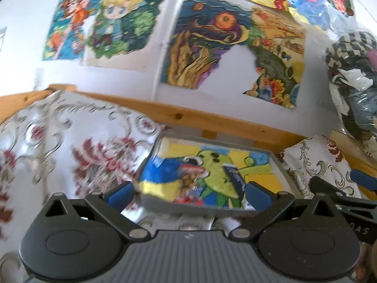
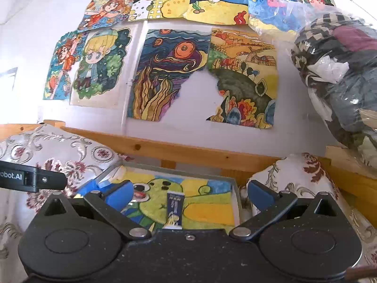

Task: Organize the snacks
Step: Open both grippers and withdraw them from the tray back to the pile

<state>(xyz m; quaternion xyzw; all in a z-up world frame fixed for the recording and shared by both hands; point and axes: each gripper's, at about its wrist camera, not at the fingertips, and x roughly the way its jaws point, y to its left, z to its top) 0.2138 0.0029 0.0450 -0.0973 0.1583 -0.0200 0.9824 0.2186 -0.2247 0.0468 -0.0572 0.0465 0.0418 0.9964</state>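
A shallow grey tray (image 2: 236, 198) lined with a bright drawing of a green creature sits on a flower-patterned cloth (image 2: 59, 151), just in front of a wooden rail (image 2: 188, 152) that runs along the wall. Inside the tray, near its front edge, a slim dark-blue snack packet (image 2: 174, 208) lies lengthwise on the green part of the drawing. In the left wrist view a second, red-and-brown snack wrapper (image 1: 192, 179) lies in the tray left of the blue packet (image 1: 233, 179), though blur hides its detail.

The right gripper (image 2: 188, 194) hovers over the tray's near side, its blue fingers (image 2: 120, 194) spread wide with the blue packet between them but untouched. The left gripper (image 1: 189, 192) hangs at the tray's front edge, its fingers (image 1: 258, 192) also wide apart and empty.

Above the tray, coloured drawings (image 2: 169, 73) cover the white wall. To the tray's right, a clear plastic bag of clothes (image 2: 341, 70) rests on a wooden ledge.
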